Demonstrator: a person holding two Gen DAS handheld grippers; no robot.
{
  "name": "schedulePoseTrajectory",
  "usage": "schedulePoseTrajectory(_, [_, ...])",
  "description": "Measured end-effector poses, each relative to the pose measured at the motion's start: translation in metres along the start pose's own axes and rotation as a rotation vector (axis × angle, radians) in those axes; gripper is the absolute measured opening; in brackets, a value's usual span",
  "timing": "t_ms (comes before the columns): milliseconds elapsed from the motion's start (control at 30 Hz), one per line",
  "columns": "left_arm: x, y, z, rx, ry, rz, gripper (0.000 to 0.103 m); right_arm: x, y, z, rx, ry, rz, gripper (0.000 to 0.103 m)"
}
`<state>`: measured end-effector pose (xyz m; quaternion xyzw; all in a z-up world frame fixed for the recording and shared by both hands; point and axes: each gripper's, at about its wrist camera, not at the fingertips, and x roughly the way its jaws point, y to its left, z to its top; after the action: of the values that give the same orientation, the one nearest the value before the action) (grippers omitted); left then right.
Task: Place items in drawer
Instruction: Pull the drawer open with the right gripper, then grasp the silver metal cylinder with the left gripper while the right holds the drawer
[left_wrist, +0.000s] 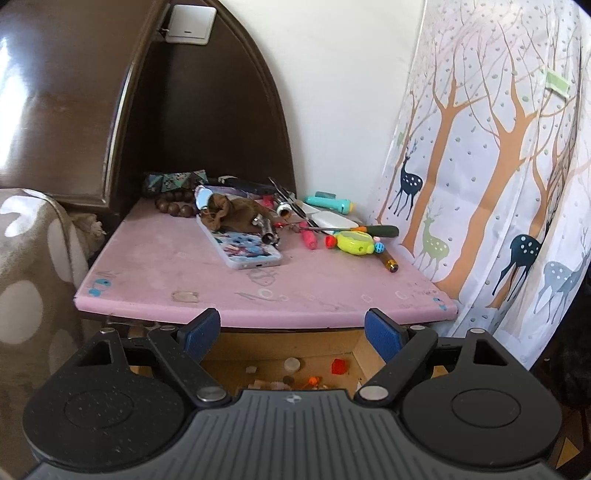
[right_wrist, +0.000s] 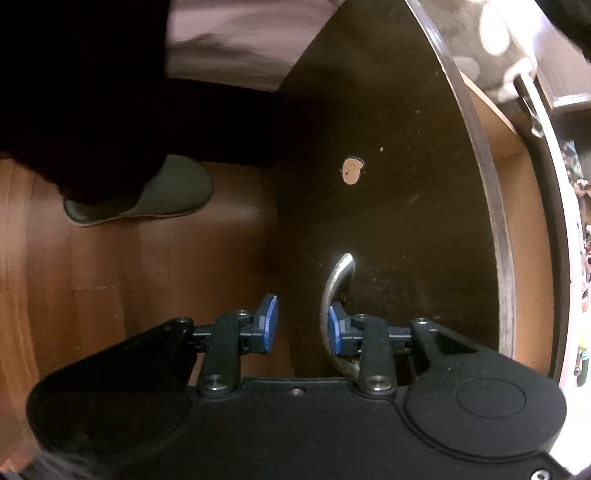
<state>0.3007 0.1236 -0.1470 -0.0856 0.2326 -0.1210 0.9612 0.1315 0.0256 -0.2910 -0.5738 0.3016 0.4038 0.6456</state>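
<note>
So the drawer (left_wrist: 288, 365) is already pulled out below the pink-topped nightstand (left_wrist: 184, 280), and it's got some small bits lying on its floor. Using that drawer as the reference: the right gripper (right_wrist: 301, 323) is down at its dark front panel, with the curved metal handle (right_wrist: 334, 295) sitting between its spread fingers and one blue pad (right_wrist: 334, 326) hooked in right behind the bar. It's not clamped, jaws are apart, so my guess is it's parked there to keep the drawer open. The left gripper (left_wrist: 291, 328) hangs right above the drawer opening, wide open and empty, facing the clutter up top, probably lining up for a grab. Stuff to stash sits above and behind the drawer: phone case (left_wrist: 240, 247), wooden bead bracelet (left_wrist: 175, 205), green-handled screwdriver (left_wrist: 369, 229), teal flashlight (left_wrist: 332, 203), yellow toy (left_wrist: 356, 243). Deer curtain (left_wrist: 498, 166) hangs off to the drawer's right.
</note>
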Motion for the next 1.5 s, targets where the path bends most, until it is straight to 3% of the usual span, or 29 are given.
schedulePoseTrajectory(233, [0.020, -0.022, -0.004, 0.037, 0.035, 0.005, 0.086, -0.006, 0.012, -0.001, 0.011, -0.026, -0.030, 0.031])
schedulePoseTrajectory(400, [0.028, -0.033, -0.006, 0.037, 0.053, 0.024, 0.086, -0.004, 0.021, 0.000, 0.002, -0.026, -0.040, 0.054])
schedulePoseTrajectory(600, [0.035, -0.042, -0.008, 0.029, 0.084, 0.069, 0.086, -0.012, 0.011, 0.000, 0.012, -0.035, -0.014, 0.053])
schedulePoseTrajectory(767, [0.040, -0.050, -0.006, 0.000, 0.112, 0.124, 0.086, -0.012, 0.012, 0.002, 0.008, -0.035, -0.011, 0.057])
schedulePoseTrajectory(933, [0.058, -0.064, 0.003, 0.028, 0.146, 0.166, 0.086, -0.003, 0.025, 0.003, -0.017, -0.025, -0.015, 0.071])
schedulePoseTrajectory(1133, [0.100, -0.078, 0.035, 0.117, 0.145, 0.225, 0.085, -0.003, 0.025, 0.003, -0.025, -0.021, -0.015, 0.073])
schedulePoseTrajectory(1300, [0.142, -0.078, 0.061, 0.183, 0.148, 0.289, 0.076, -0.003, 0.023, 0.004, -0.020, -0.018, -0.007, 0.073])
schedulePoseTrajectory(1500, [0.187, -0.057, 0.082, 0.174, 0.166, 0.360, 0.059, -0.002, 0.022, 0.004, -0.022, -0.014, -0.003, 0.073])
